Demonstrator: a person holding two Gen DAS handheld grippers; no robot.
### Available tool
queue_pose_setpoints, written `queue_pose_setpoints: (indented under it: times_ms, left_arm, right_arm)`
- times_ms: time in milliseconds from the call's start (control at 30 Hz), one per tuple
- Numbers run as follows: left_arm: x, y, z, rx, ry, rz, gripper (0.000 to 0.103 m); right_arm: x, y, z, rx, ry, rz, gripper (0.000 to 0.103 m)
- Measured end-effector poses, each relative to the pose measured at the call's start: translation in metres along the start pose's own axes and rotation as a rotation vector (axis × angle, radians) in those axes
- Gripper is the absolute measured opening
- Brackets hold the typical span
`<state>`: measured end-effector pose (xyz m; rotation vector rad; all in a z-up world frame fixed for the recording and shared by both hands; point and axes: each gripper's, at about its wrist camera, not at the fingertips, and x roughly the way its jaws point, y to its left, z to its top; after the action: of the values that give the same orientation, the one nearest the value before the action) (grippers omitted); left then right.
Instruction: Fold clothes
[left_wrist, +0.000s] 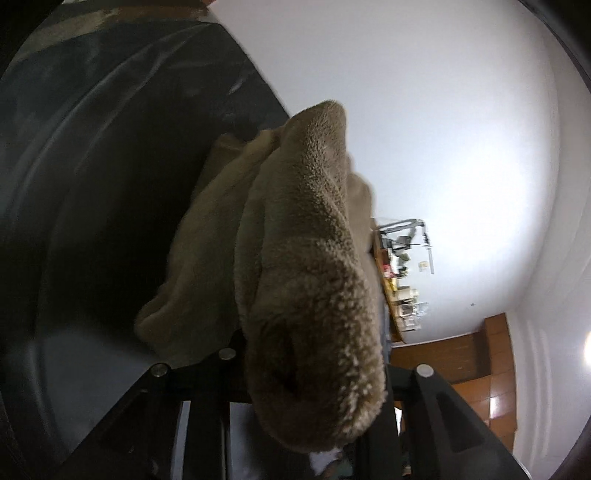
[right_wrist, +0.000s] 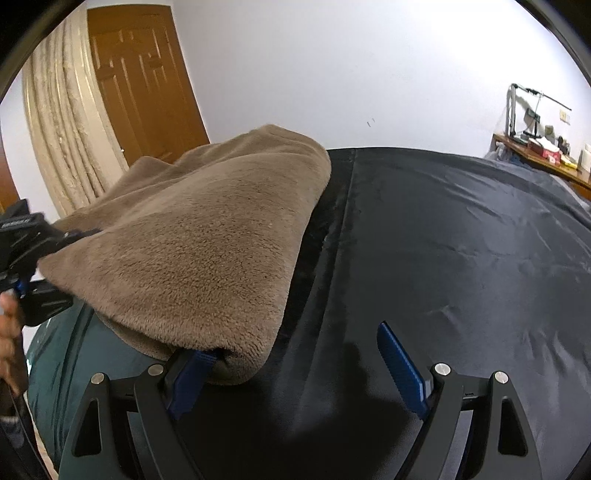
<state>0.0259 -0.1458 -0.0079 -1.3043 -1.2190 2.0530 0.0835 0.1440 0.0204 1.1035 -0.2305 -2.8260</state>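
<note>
Right wrist view shows a dark sheet (right_wrist: 443, 258) spread over a wide surface, with a brown fleece garment (right_wrist: 192, 243) folded in layers on its left part. The right tool (right_wrist: 295, 360) is low over the sheet, its blue-padded fingers (right_wrist: 400, 365) spread wide; the left one lies under the garment's near corner. The left tool (right_wrist: 44, 243), held by a hand (right_wrist: 9, 332), meets the garment's far-left edge. In the left wrist view, fleece (left_wrist: 310, 266) covers that tool's fingers, so its grip cannot be told.
</note>
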Motion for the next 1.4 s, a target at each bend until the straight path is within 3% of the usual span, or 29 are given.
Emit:
queue_pose_setpoints:
  times_ms: [133, 267, 367, 567, 633, 733, 833, 867, 1033, 1100, 1133, 1233, 1333, 1400]
  left_arm:
    - [0.011, 0.028, 0.001, -0.06, 0.019, -0.044, 0.031]
    - [0.011, 0.027, 0.008, -0.038, 0.038, -0.066, 0.033]
    - [0.009, 0.027, 0.011, -0.032, 0.041, -0.079, 0.035]
    - [0.006, 0.027, 0.017, -0.019, 0.047, -0.103, 0.036]
    - [0.005, 0.027, 0.019, -0.014, 0.049, -0.111, 0.036]
    - [0.003, 0.028, 0.022, -0.014, 0.061, -0.118, 0.036]
    - [0.001, 0.029, 0.025, -0.015, 0.077, -0.125, 0.037]
    - [0.001, 0.029, 0.026, -0.016, 0.083, -0.127, 0.038]
    - [-0.005, 0.021, 0.031, 0.0, 0.099, -0.101, 0.043]
    - [-0.013, 0.012, 0.032, 0.027, 0.075, -0.069, 0.051]
    - [-0.018, 0.007, 0.033, 0.041, 0.055, -0.053, 0.054]
    - [-0.044, -0.005, 0.037, 0.071, -0.069, -0.006, 0.078]
    - [-0.071, -0.015, 0.045, 0.076, -0.187, 0.051, 0.081]
    - [-0.078, -0.027, 0.051, 0.086, -0.196, 0.03, 0.081]
  right_arm:
    - [-0.001, 0.002, -0.001, -0.014, 0.001, -0.008, 0.088]
    - [-0.008, 0.006, -0.005, -0.061, -0.014, -0.053, 0.088]
    - [-0.035, 0.017, -0.01, -0.137, -0.088, -0.065, 0.088]
    - [-0.083, 0.05, 0.015, -0.198, -0.304, 0.033, 0.088]
    - [-0.075, 0.074, 0.029, -0.258, -0.325, 0.016, 0.088]
    - [-0.04, 0.104, 0.036, -0.333, -0.256, -0.008, 0.088]
    - [0.015, 0.12, 0.027, -0.399, -0.058, -0.011, 0.088]
    - [0.025, 0.121, 0.022, -0.409, -0.034, -0.016, 0.092]
    - [0.026, 0.108, 0.019, -0.35, -0.047, 0.056, 0.094]
    - [0.028, 0.107, 0.021, -0.338, -0.049, 0.071, 0.094]
    - [0.029, 0.106, 0.021, -0.332, -0.05, 0.077, 0.094]
    - [0.027, 0.106, 0.02, -0.325, -0.052, 0.084, 0.095]
    - [0.029, 0.105, 0.023, -0.322, -0.053, 0.091, 0.097]
    - [0.033, 0.104, 0.025, -0.321, -0.055, 0.095, 0.098]
